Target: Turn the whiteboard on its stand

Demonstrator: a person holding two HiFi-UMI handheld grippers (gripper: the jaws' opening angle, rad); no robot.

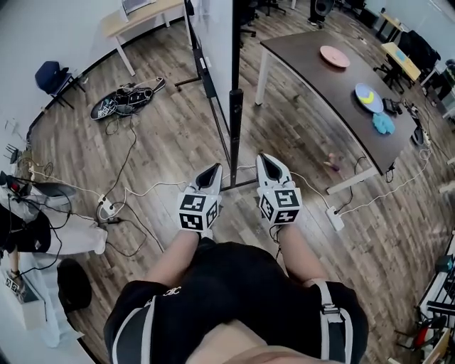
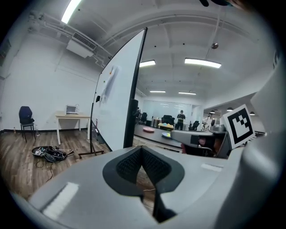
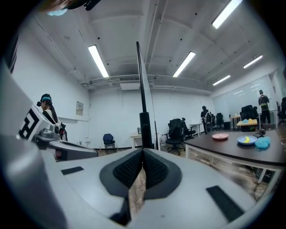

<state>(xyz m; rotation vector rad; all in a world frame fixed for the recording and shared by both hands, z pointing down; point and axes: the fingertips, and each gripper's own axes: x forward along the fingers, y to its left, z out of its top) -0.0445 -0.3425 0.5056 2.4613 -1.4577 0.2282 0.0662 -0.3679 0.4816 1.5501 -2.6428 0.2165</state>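
Note:
The whiteboard point(image 1: 215, 32) stands almost edge-on to me, tall and white with a dark frame. Its black stand post point(image 1: 235, 117) is just ahead of both grippers, and the stand's foot point(image 1: 239, 185) lies on the wooden floor between them. My left gripper point(image 1: 212, 170) and right gripper point(image 1: 269, 162) are held side by side close to my body, both shut and with nothing in them. Neither touches the stand. The left gripper view shows the board's white face point(image 2: 117, 105) beyond the left gripper point(image 2: 142, 150). The right gripper view shows the board's thin edge point(image 3: 142, 80) above the right gripper point(image 3: 143, 152).
A dark table point(image 1: 323, 82) to the right carries a pink plate point(image 1: 334, 55), a blue plate point(image 1: 367, 96) and a blue cloth point(image 1: 384, 123). Cables and a power strip point(image 1: 106, 208) run over the floor at left. A blue chair point(image 1: 51, 75) and a wooden desk point(image 1: 138, 15) stand at the far wall.

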